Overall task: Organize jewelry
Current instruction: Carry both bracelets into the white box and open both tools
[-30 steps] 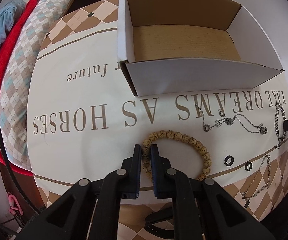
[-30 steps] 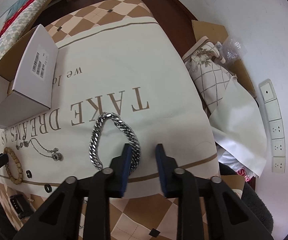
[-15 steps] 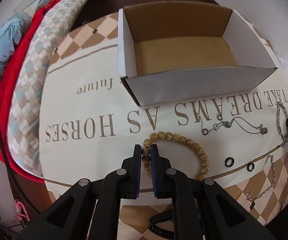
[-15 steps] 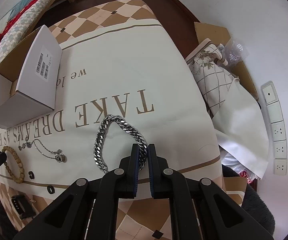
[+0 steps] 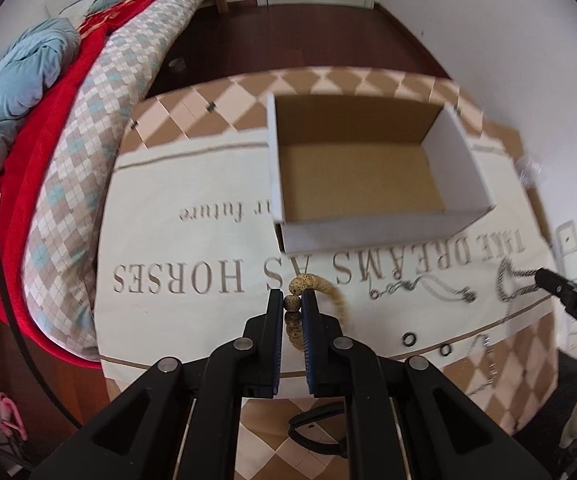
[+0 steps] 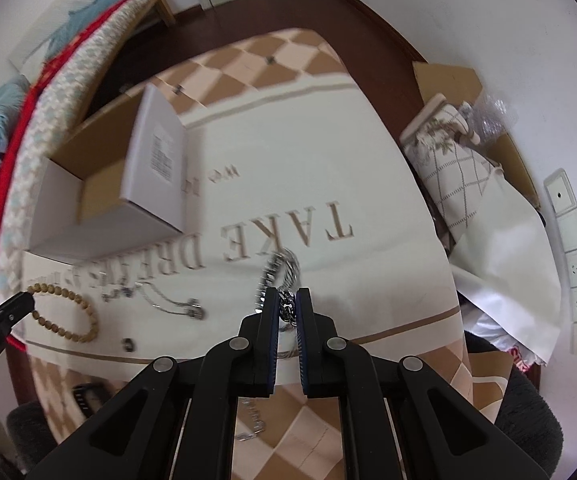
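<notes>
Both claws are clenched on jewelry right now. Nearest in the left wrist view, the left claw (image 5: 291, 300) has a beaded bracelet (image 5: 330, 294) pinched between its pads, with the rest of the beads curling off to the right above the cloth. Over on the right, the right claw (image 6: 287, 307) is gripping a chunky silver chain bracelet (image 6: 284, 270); its jaws have just been closing, and the links now sit squeezed between the pads while the loop trails away toward the far side.

Between the two, lying flat on the printed cloth (image 5: 192, 184) that covers the bench, sits a thin silver necklace (image 5: 420, 286) with a small pendant. Nearer than that are two little black rings (image 5: 408, 339), side by side along the brown stripe, and another fine chain (image 5: 484, 354) draped toward the right edge.

Farther back, past the big brown lettering, an open cardboard box (image 5: 372, 236) stands on the cloth, white outside and plain brown inside. Off to the far left, a bed (image 5: 88, 92) with a checked cover, a red blanket and a blue one.
</notes>
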### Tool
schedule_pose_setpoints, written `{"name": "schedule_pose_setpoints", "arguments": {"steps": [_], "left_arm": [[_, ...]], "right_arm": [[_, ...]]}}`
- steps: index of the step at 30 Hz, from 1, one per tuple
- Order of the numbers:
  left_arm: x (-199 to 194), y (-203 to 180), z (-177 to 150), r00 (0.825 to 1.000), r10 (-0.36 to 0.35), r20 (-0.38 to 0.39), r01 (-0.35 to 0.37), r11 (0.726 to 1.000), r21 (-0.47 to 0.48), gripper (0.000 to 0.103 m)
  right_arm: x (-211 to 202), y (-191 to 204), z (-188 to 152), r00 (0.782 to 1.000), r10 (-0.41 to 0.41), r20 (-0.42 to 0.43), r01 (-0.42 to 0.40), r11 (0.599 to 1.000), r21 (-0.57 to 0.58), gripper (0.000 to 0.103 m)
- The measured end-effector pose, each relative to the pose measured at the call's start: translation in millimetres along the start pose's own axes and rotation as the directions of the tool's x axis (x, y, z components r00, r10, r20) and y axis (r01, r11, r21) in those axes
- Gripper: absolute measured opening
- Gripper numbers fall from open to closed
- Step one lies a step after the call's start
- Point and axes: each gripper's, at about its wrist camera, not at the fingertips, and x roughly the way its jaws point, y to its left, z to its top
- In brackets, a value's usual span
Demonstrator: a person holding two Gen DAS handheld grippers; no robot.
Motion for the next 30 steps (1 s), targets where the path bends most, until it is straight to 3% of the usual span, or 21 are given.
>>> {"name": "schedule_pose_setpoints", "arguments": {"steps": [9,18,24,30], "left_arm": [[-55,7,21,0.993,-0.054,0.106,0.054,0.999,0.007,0.006],[-73,-2,79,0.984,-0.091,0.15,0.083,0.995,0.063,0.006],[-45,-3,117,0.988,-0.115,0.105,0.108,0.992,0.069,0.006],[5,2,138,0.988,-0.152,0.001,0.152,0.987,0.057,0.006]], "right_arm": [[-54,23,22,0.989,0.13,0.07,-0.128,0.991,-0.03,0.008],[-108,68,63,0.96,0.244,0.139,-0.227,0.966,-0.127,0.008],[-91,100,98,0.96,0.251,0.122,-0.229,0.959,-0.167,0.008],[-42,124,127,0.968,0.248,0.033,-0.239,0.955,-0.173,0.008]]}}
